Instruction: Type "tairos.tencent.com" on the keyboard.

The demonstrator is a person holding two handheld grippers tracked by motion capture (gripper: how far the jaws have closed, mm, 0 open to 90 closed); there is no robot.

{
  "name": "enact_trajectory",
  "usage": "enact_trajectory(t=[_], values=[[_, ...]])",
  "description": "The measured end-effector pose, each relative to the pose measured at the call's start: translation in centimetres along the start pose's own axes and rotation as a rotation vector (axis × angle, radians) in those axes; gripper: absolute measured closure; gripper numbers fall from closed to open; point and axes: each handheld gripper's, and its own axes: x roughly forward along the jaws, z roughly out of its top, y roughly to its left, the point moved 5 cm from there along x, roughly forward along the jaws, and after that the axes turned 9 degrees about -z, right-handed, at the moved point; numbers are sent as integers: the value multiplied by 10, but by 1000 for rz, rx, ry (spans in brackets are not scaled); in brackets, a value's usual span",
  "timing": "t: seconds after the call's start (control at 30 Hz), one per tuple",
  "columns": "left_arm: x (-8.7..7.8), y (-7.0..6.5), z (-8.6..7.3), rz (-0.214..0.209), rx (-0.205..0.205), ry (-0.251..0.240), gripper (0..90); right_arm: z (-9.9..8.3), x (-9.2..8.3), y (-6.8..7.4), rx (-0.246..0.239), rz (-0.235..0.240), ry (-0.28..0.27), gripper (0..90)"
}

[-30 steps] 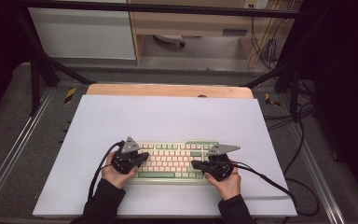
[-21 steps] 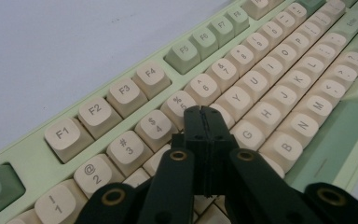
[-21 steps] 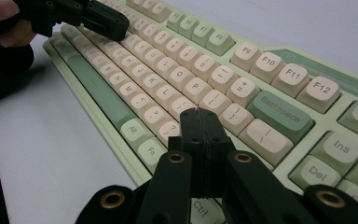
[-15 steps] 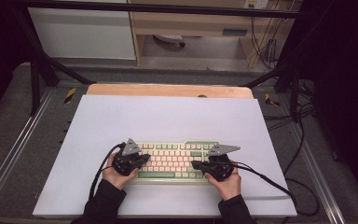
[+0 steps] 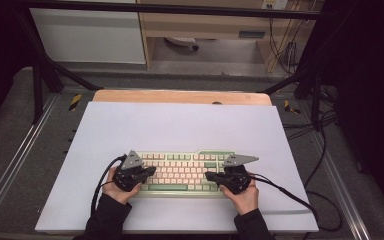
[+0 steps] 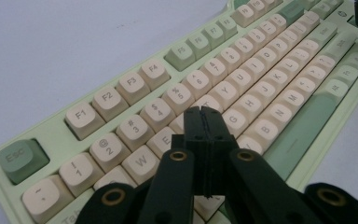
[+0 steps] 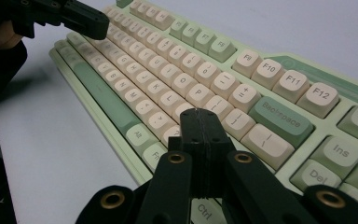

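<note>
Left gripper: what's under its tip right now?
The shut left gripper sits over the keyboard, by the cream letter keys beside G. The key directly beneath is covered; contact cannot be told.

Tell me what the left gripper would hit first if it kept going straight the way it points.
Probably the keyboard: the shut left gripper aims low across its letter keys, near R and T, though how far above the keycaps it sits is unclear.
</note>
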Motion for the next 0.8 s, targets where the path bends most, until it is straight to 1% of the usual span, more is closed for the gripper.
enact_trajectory(t=[0.13, 0.4, 0.63, 0.8], values=[[-6, 0, -3, -1, -8, -7, 900, 1, 0, 0, 11, 5, -3, 900], [-17, 1, -10, -2, -16, -18, 900, 4, 2, 3, 10, 12, -7, 900], [-27, 5, -18, 4, -33, -30, 900, 7, 8, 9, 1, 18, 3, 900], [-32, 7, -23, 8, -44, -35, 900, 11, 12, 12, -1, 10, 3, 900]])
